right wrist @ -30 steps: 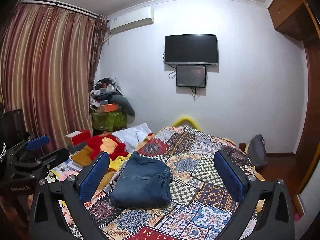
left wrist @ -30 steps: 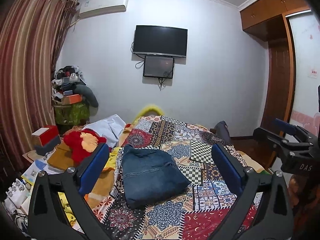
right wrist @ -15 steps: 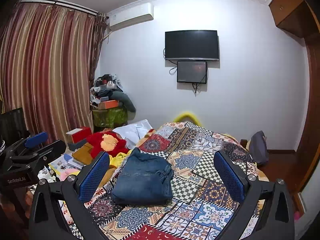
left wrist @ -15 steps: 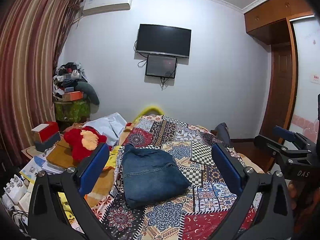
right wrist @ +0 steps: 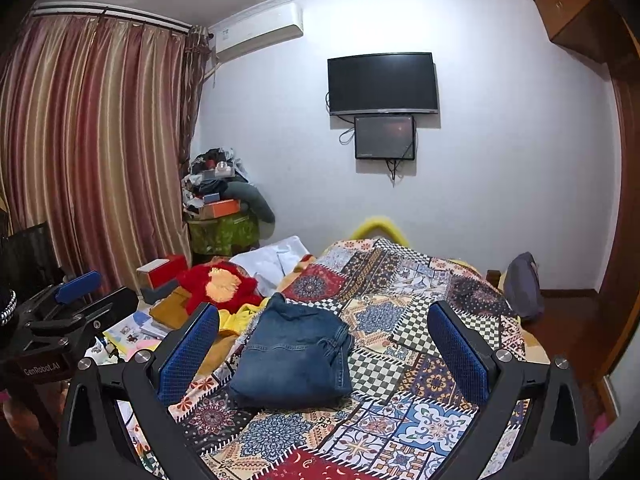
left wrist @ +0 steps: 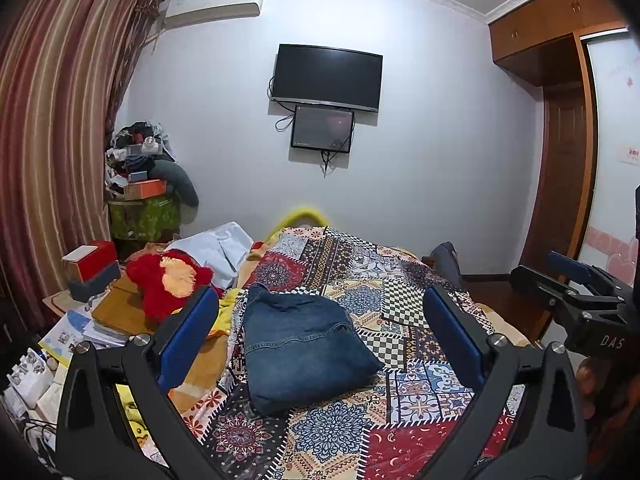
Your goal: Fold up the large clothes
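Jeans [left wrist: 302, 350], folded into a thick denim bundle on the patchwork bedspread [left wrist: 416, 396], look heavy, floppy yet grippy, best pinched at a stacked edge, while left claw [left wrist: 320, 344] and right claw [right wrist: 324, 352] hover wide and empty.

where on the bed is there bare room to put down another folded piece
Bare quilt lies right of the folded jeans, running to the bed's right edge, and beyond them toward the yellow headboard. Left of the jeans it is crowded: red plush toy, yellow cloth, books and papers.
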The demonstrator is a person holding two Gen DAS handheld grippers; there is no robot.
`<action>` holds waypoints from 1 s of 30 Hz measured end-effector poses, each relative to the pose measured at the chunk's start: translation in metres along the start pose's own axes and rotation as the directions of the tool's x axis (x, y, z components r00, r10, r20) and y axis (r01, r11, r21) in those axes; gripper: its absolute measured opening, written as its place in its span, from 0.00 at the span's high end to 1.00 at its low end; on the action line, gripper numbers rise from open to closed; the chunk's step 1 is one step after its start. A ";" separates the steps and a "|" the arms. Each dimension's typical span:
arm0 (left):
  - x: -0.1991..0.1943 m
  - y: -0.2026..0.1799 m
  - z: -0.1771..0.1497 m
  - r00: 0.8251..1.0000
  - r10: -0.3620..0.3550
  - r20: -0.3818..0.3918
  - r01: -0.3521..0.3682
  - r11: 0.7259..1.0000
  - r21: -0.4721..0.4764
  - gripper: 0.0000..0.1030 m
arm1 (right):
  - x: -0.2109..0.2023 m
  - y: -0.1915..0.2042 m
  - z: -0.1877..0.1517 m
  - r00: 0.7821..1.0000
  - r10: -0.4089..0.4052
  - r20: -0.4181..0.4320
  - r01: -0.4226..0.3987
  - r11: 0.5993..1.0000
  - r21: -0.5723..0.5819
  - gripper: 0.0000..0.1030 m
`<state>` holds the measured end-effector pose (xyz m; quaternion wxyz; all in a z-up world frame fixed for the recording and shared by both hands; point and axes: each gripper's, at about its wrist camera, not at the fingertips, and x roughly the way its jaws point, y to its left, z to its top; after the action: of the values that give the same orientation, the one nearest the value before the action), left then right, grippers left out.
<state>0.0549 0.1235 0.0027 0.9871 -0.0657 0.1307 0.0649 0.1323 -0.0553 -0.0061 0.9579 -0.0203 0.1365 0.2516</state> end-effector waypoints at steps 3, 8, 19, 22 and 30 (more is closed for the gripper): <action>0.001 0.000 0.000 1.000 -0.001 0.001 0.001 1.000 0.002 0.00 | 0.000 -0.001 0.000 1.000 0.002 0.000 -0.002 1.000 -0.002 0.00; 0.000 0.001 0.001 1.000 -0.004 0.003 0.004 1.000 0.003 0.00 | 0.000 0.001 -0.001 1.000 0.003 0.001 -0.003 1.000 -0.004 0.00; -0.001 0.001 0.002 1.000 -0.010 0.008 0.010 1.000 0.010 0.00 | -0.002 0.001 -0.002 1.000 0.007 0.008 -0.007 1.000 -0.010 0.00; -0.002 0.000 0.002 1.000 -0.017 0.011 0.017 1.000 0.011 0.00 | -0.002 0.002 -0.001 1.000 0.010 0.010 -0.009 1.000 -0.015 0.00; -0.004 -0.004 0.005 0.999 -0.041 0.016 0.040 0.999 0.025 0.00 | -0.003 0.003 0.000 1.000 0.004 0.016 -0.004 1.000 -0.021 0.00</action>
<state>0.0526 0.1202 0.0092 0.9900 -0.0554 0.1218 0.0438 0.1280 -0.0542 -0.0052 0.9582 -0.0283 0.1262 0.2551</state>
